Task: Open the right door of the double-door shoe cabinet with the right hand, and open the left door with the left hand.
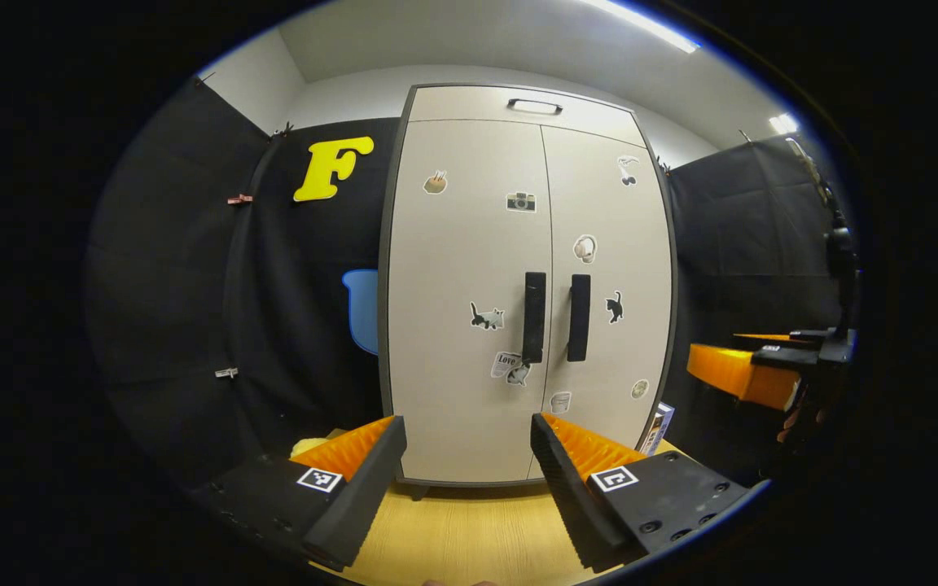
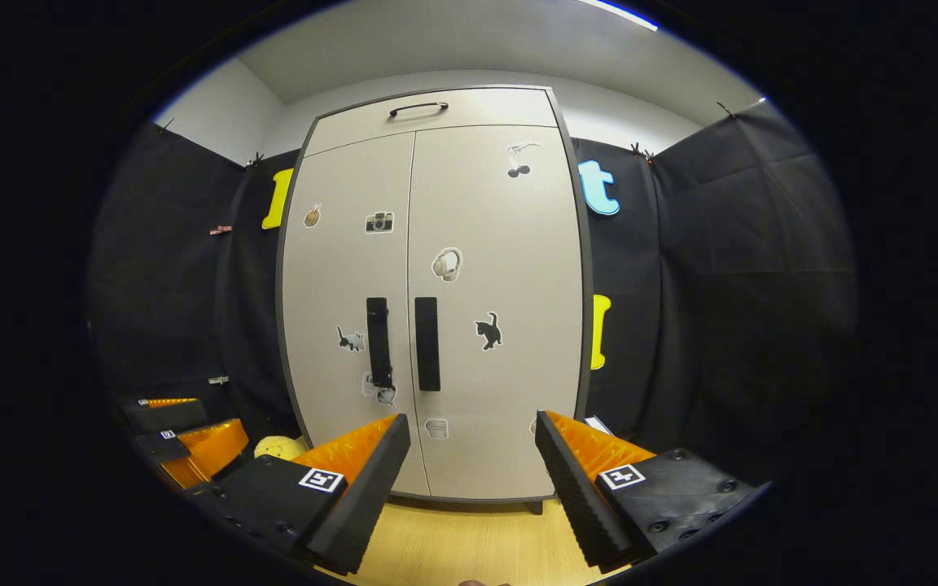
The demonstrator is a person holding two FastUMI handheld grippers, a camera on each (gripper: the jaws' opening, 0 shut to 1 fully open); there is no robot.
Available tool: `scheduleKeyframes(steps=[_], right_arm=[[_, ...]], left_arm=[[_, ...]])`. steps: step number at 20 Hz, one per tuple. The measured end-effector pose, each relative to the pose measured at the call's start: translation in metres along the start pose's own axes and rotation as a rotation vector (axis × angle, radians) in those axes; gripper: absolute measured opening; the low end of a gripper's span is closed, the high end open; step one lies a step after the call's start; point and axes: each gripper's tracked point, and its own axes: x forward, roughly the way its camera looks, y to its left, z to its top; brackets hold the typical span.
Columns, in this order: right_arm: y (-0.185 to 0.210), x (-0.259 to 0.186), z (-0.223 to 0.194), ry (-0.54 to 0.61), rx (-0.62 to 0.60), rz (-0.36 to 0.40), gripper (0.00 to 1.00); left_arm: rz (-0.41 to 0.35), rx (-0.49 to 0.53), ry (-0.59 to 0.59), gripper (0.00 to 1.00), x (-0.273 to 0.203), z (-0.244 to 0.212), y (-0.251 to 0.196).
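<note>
Both doors closed, nothing gripped yet, so the step is the approach; left tongs (image 1: 469, 456) spread wide, empty, facing the cabinet (image 1: 469, 423) from a bit off, aimed low between the doors; left door (image 1: 469, 244) sits left of the centre seam, its handle (image 1: 534, 317) a tall black bar just beside the seam; best to lift the tongs to handle height, straddle the bar side to side, close, then pull out along the hinge arc, not straight back; right door (image 2: 493, 203) w/ its own black handle (image 2: 427, 343) just right of the seam, the two bars close together, so go right first as the task says, and keep fingers off the neighbour bar; right tongs (image 2: 473, 456) also spread, empty, near the cabinet's foot; doors look smooth matt beige laminate w/ small stickers, dark edge trim, flat panels; bars look rigid, squared; finger pads are ridged orange on black, should bite well; cabinet stands on a pale wood-grain counter (image 2: 469, 537).
</note>
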Motion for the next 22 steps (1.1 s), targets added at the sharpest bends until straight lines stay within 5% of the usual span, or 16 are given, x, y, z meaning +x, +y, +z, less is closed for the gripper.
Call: scheduleKeyframes(steps=[13,22], right_arm=[[0.029,0.112,0.048,-0.012,-0.035,0.034,0.97],[0.044,0.183,0.013,0.063,-0.079,0.037,0.97]], left_arm=[[0.116,0.016,0.037,0.95,-0.022,-0.017,0.048],[0.246,0.001,0.065,0.95,-0.043,-0.028,0.088]])
